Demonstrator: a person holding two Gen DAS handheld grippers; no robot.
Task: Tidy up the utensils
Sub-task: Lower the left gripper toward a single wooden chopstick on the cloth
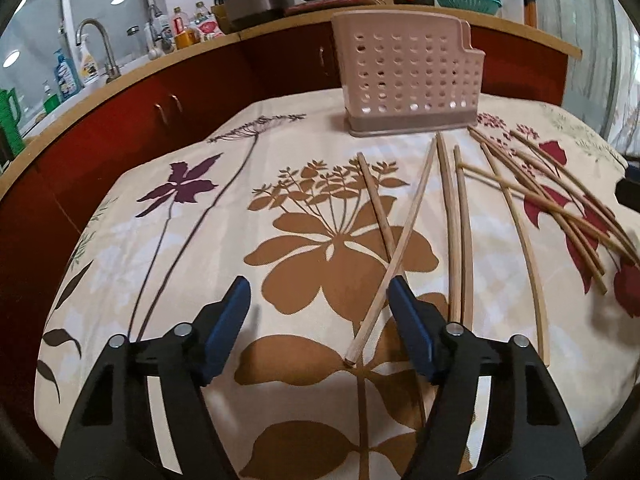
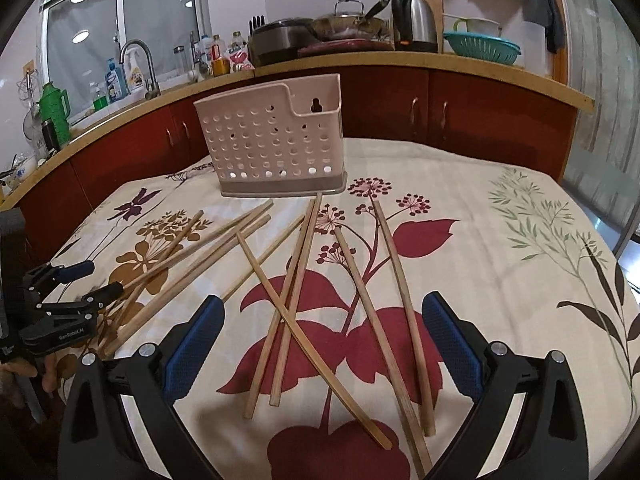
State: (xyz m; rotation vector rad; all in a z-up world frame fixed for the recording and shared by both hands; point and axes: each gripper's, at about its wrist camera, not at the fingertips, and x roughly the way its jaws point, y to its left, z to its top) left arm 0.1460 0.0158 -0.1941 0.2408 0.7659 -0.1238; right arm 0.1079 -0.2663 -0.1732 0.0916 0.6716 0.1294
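Several wooden chopsticks lie scattered on a floral tablecloth (image 1: pixel 160 248). A pink perforated utensil holder (image 1: pixel 404 76) stands upright at the far side, also in the right wrist view (image 2: pixel 276 144). My left gripper (image 1: pixel 318 292) is open and empty, low over the cloth; two crossed chopsticks (image 1: pixel 394 256) lie between its fingers, near the right fingertip (image 1: pixel 404 292). It also shows at the left of the right wrist view (image 2: pixel 94 280). My right gripper (image 2: pixel 322 312) is open and empty above a crossed pile of chopsticks (image 2: pixel 296 300).
The table carries the tablecloth (image 2: pixel 520 280). Behind it runs a red-cabinet kitchen counter (image 2: pixel 400 60) with a sink tap (image 2: pixel 138 56), bottles, pots, a kettle (image 2: pixel 412 20) and a teal colander (image 2: pixel 482 46).
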